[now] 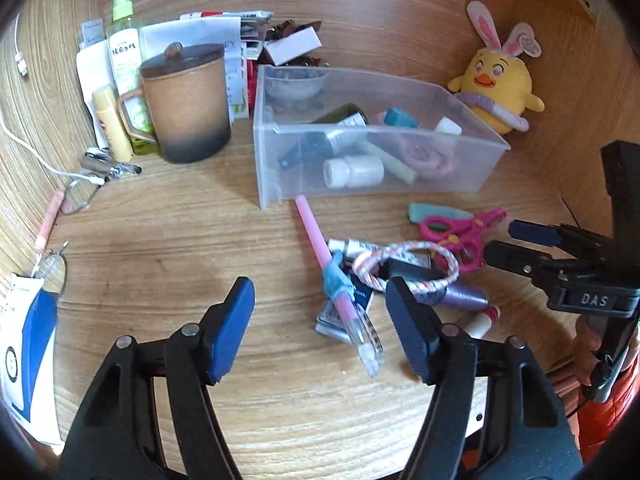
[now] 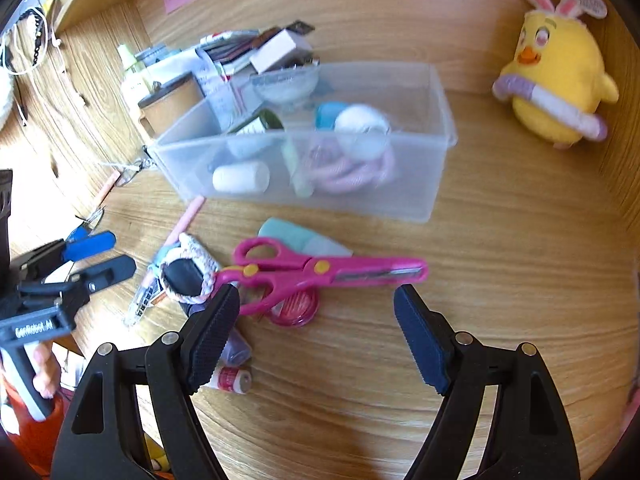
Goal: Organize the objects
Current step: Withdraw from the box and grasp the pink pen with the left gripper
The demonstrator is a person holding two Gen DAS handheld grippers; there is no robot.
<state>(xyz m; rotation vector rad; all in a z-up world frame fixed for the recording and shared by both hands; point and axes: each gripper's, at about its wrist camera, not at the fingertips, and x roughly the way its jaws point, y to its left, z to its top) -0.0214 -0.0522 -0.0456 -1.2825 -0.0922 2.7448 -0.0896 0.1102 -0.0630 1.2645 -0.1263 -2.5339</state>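
Note:
A clear plastic bin point(image 1: 472, 184) point(image 2: 400, 200) holds small bottles, a tube and a pink coil. In front of it lies a loose pile: a pink pen point(image 1: 316, 236) with a blue grip, a braided cord loop point(image 1: 404, 256), pink scissors point(image 1: 460, 232) point(image 2: 320, 270), a teal tube point(image 2: 304, 240), a purple thread spool point(image 1: 468, 296) and a pink round tin point(image 2: 296, 308). My left gripper point(image 1: 318, 292) hangs open over the pen's lower end, pads clear of it. My right gripper point(image 2: 316, 292) stands open just short of the scissors, touching nothing.
A yellow plush chick point(image 1: 500, 88) point(image 2: 556, 84) sits at the back right. A lidded brown mug point(image 1: 188, 108), a spray bottle point(image 1: 124, 40) and papers crowd the back left. A white cable point(image 1: 36, 156) and glasses lie at the left. Wooden walls close the back and the right.

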